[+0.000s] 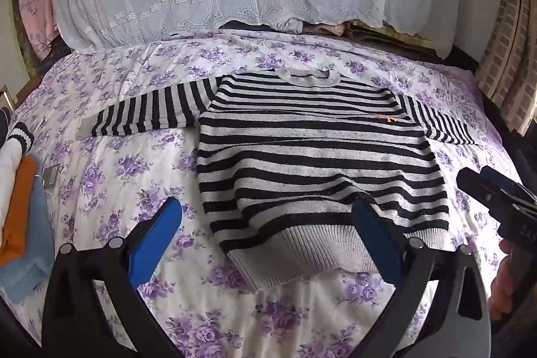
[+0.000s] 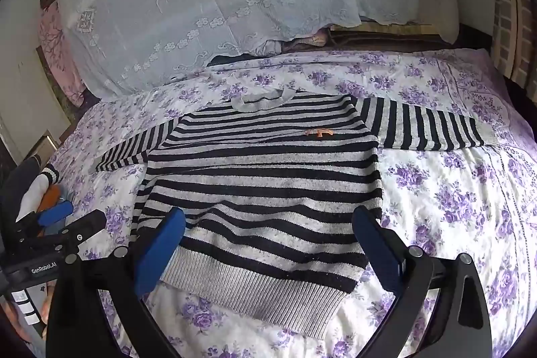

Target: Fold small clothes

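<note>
Lying flat on the bed (image 1: 141, 176), the striped sweater (image 1: 315, 153) runs collar-to-hem away from both claws.
Left gripper (image 1: 268, 234) and right gripper (image 2: 268, 237) hover spread, empty, over its near hem.

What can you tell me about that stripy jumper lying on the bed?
The striped sweater is a small knit with black and grey bands, a plain grey ribbed hem and collar, and a tiny orange mark on the chest. It lies flat, front up, on the purple floral bedsheet, both sleeves spread sideways. Neither gripper holds it.
</note>
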`<state>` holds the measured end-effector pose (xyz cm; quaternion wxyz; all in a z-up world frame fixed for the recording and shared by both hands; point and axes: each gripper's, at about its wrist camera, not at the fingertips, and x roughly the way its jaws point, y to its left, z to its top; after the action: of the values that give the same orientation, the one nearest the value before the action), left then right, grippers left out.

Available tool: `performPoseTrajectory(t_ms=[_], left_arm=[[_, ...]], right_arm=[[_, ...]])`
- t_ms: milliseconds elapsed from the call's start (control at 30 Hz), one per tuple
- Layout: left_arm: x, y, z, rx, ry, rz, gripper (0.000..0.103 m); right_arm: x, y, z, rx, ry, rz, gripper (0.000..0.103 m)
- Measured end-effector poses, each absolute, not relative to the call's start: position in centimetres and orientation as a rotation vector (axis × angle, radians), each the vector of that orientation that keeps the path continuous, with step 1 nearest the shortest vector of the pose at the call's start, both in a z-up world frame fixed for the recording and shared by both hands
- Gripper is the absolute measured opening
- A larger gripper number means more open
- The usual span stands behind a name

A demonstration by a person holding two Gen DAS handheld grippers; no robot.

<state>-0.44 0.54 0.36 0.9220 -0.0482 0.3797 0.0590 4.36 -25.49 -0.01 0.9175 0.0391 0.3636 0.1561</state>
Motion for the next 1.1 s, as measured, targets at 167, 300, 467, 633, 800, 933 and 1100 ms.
performPoseTrajectory(t_ms=[167,300,467,633,800,933,1100], left_arm=[[-0.50,0.68,0.20,-0.099,0.786,0.130,0.099],[-0.43,0.57,0.12,-0.097,0.790,0.130,0.099],[-0.45,0.65,-0.14,-0.101,0.793,0.134,0.099],[-0.65,0.92,-0.29,-0.107,0.793,0.133,0.099],[-0.58,1.04,-0.23,-0.105,0.795,0.133,0.099],[-0.65,1.15,-0.36,-0.110,0.797,0.131,0.099],[-0.51,1.11,-0.49,-0.109,0.810,0.130,0.099]], right_arm=[[4.48,-25.76,0.03,0.080,0.747,0.321,0.100],[4.22,-25.35,0.09,0.077,0.746,0.319,0.100],[4.19,-25.30,-0.24,0.077,0.753,0.320,0.100],[4.14,-25.17,-0.38,0.070,0.752,0.321,0.100],[4.24,-25.16,-0.42,0.078,0.752,0.318,0.100],[4.30,-25.18,-0.43,0.077,0.753,0.317,0.100],[4.40,-25.37,-0.44,0.086,0.751,0.315,0.100]])
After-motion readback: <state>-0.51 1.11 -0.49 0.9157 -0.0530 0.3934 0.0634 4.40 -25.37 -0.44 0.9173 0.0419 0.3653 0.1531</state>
